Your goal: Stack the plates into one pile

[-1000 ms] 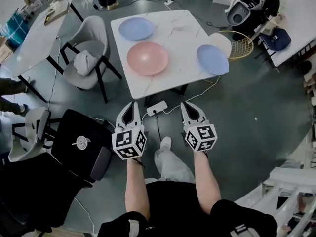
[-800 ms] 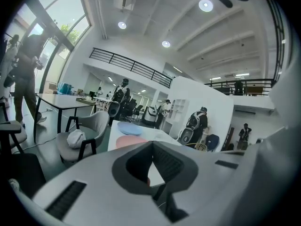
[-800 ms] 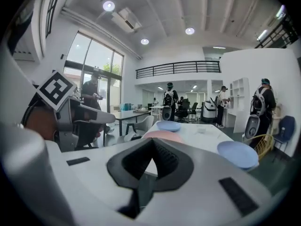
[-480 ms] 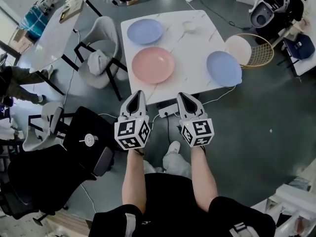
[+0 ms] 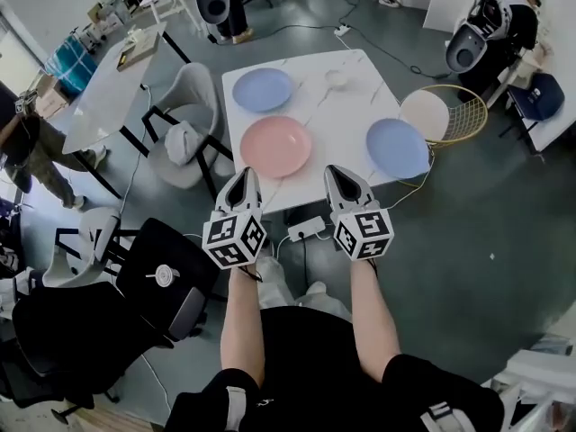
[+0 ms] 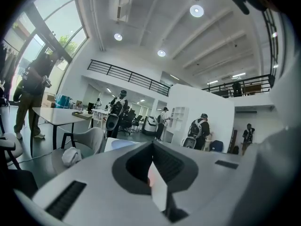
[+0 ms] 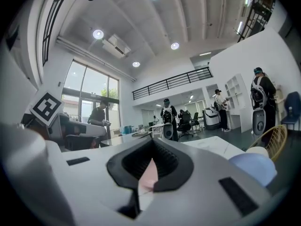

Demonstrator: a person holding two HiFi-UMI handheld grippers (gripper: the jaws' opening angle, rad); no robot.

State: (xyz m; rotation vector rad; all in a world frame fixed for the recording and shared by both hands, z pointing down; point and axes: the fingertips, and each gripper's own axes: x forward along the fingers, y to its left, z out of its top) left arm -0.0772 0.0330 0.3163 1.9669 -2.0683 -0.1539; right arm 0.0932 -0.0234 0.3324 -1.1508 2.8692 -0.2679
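Note:
A white marble table (image 5: 355, 106) carries three plates. One blue plate (image 5: 263, 89) lies at the far left, a pink plate (image 5: 275, 146) at the near left, and a second blue plate (image 5: 397, 148) at the right edge. My left gripper (image 5: 245, 176) is shut and empty, with its tip just short of the pink plate. My right gripper (image 5: 337, 174) is also shut and empty, at the table's near edge between the pink and right blue plates. In the right gripper view the right blue plate (image 7: 254, 166) shows low at the right, past the closed gripper (image 7: 151, 144). The left gripper (image 6: 151, 146) shows shut in its own view too.
A small white bowl (image 5: 337, 77) sits at the table's far side. A cream plate (image 5: 423, 115) rests on a yellow wire stool (image 5: 463, 115) to the right. A grey chair (image 5: 184, 133) with a cloth stands left of the table. A black office chair (image 5: 153, 277) and a power strip (image 5: 306, 229) are near my legs.
Both grippers have moved forward and up, from over the floor to the table's near edge. They stayed shut and side by side.

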